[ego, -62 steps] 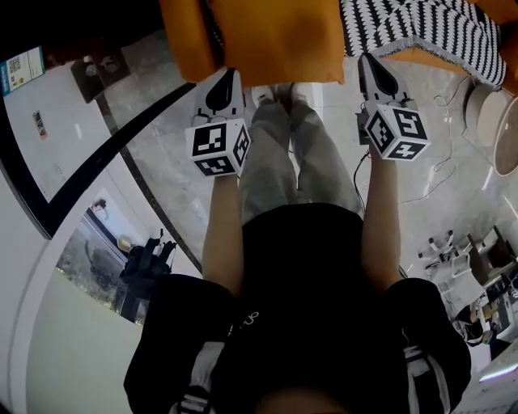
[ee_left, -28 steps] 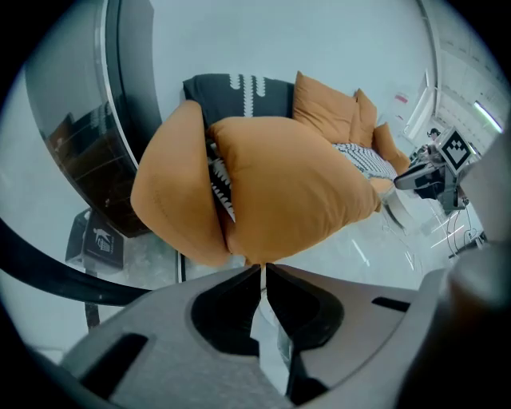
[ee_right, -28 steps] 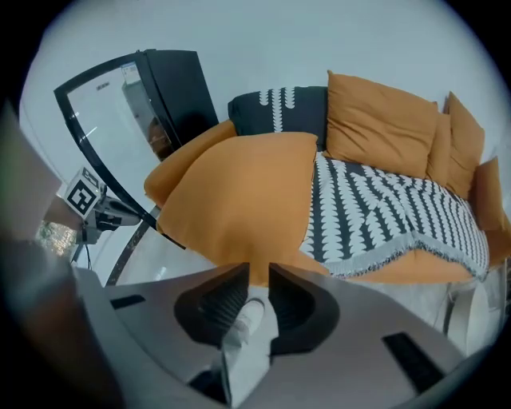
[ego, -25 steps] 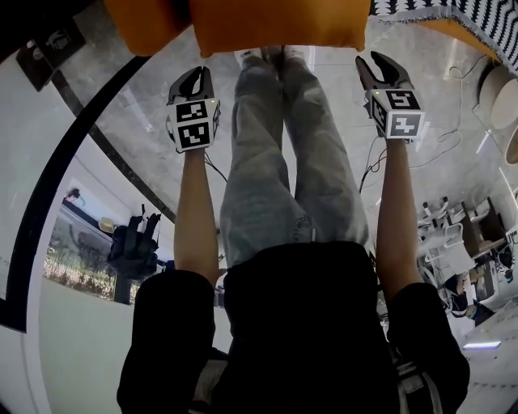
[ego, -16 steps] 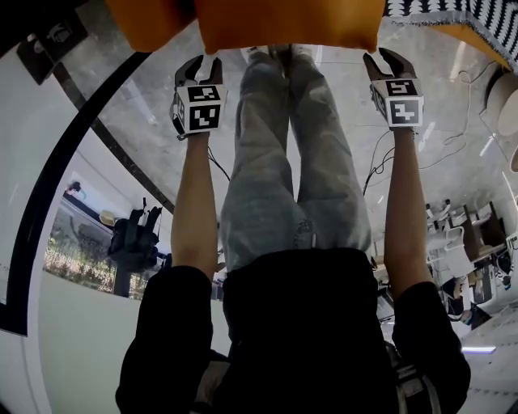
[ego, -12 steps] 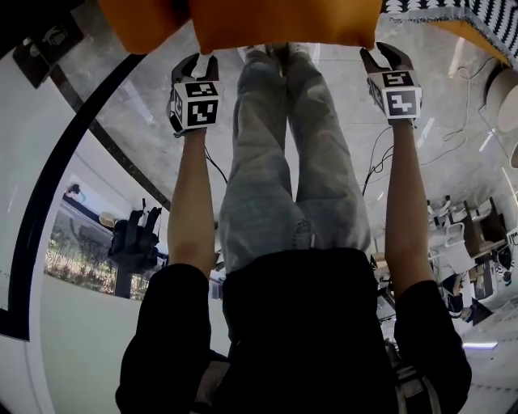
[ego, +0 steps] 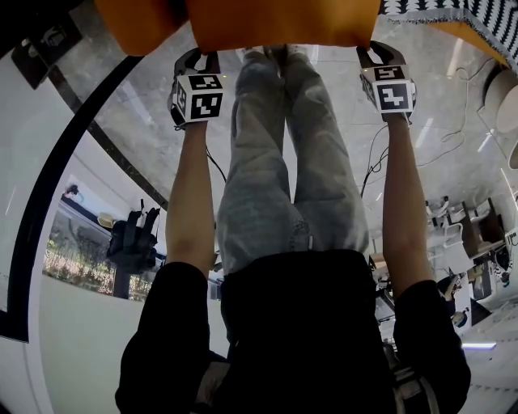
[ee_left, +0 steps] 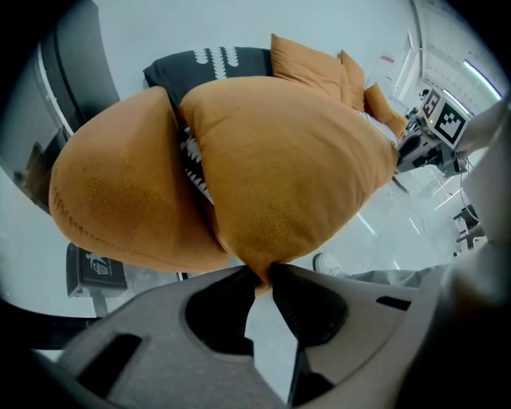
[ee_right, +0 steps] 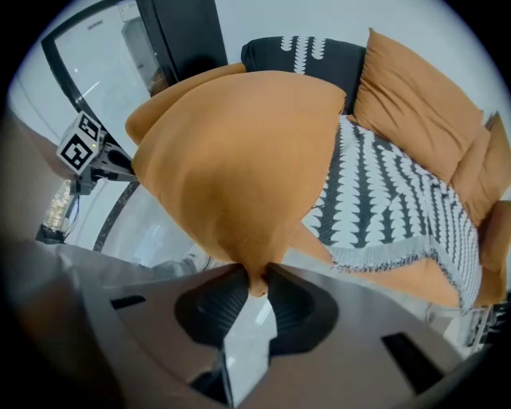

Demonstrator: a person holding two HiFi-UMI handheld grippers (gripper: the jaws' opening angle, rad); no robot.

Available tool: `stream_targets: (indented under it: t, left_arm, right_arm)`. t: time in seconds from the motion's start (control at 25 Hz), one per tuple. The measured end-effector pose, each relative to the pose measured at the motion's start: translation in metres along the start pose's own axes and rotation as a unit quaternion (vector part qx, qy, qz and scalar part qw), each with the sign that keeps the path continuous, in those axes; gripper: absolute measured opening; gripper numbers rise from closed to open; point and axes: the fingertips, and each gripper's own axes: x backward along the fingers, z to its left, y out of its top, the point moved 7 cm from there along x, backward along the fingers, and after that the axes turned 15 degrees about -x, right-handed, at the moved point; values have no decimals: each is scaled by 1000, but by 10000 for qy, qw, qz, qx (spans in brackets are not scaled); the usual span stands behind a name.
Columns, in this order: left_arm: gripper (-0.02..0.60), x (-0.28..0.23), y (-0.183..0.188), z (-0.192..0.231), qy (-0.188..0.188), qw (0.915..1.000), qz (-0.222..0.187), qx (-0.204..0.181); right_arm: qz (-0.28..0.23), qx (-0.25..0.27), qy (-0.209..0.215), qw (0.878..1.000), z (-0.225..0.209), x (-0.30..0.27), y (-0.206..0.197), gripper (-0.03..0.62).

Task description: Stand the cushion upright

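Observation:
The orange cushion fills the top of the head view, and its lower edge hangs over the floor. My left gripper is at its lower left corner, my right gripper at its lower right corner. In the left gripper view the cushion bulges above the left gripper, whose closing jaws pinch the corner tip. The right gripper view shows the same: the cushion tapers into the right gripper, whose jaws are closing on that corner.
A second orange cushion leans against the held one on the left. A black-and-white patterned throw covers the sofa seat, with more orange cushions behind. The person's legs stand between my arms, and cables lie on the floor.
Both grippers moved from below the cushion to its lower corners. Their jaws went from apart and empty to pinching the corner tips.

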Motion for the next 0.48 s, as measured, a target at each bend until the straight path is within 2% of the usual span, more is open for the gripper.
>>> stream_targets:
  t: [0.04,0.12,0.48]
  left_arm:
    - [67,1,2,0,16,10000,-9,-7]
    - [55,5,6,-1,35,10000,-24,14]
    - [44,38,14,5,-4,9997,-231,79]
  right_arm:
    - [-17,-29,-44,10000,-1,1,1,68]
    - [-29,-128,-54,9999,-1,3,3,52]
    - [-277,-480,-25,9985,6,31,13,37]
